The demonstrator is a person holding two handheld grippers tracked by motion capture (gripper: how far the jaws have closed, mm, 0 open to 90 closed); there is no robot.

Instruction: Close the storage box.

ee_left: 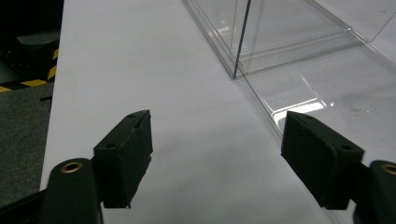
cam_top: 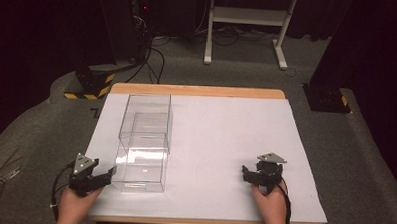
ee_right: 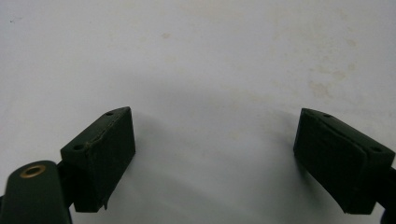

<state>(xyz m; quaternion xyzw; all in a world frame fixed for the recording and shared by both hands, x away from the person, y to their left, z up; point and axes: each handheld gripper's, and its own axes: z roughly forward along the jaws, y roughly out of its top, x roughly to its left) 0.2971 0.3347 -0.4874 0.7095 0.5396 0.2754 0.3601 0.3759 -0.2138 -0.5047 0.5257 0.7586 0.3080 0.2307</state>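
Observation:
Two clear plastic boxes stand end to end on the white table cover: the near box [cam_top: 140,162] and the far box [cam_top: 147,116] behind it. My left gripper [cam_top: 104,175] is open just left of the near box's front corner. In the left gripper view its jaws stand wide apart over the white sheet, with the near box [ee_left: 336,93] by the right jaw and the far box [ee_left: 280,32] ahead. My right gripper [cam_top: 252,175] rests at the near right of the table, open, and the right gripper view has bare white sheet between its jaws [ee_right: 215,154].
The table [cam_top: 197,91] has a wooden rim at the back. A dark stand with yellow-black stripes [cam_top: 90,85] sits on the floor at the back left, and white frame legs [cam_top: 244,23] stand behind the table. Grey carpet surrounds it.

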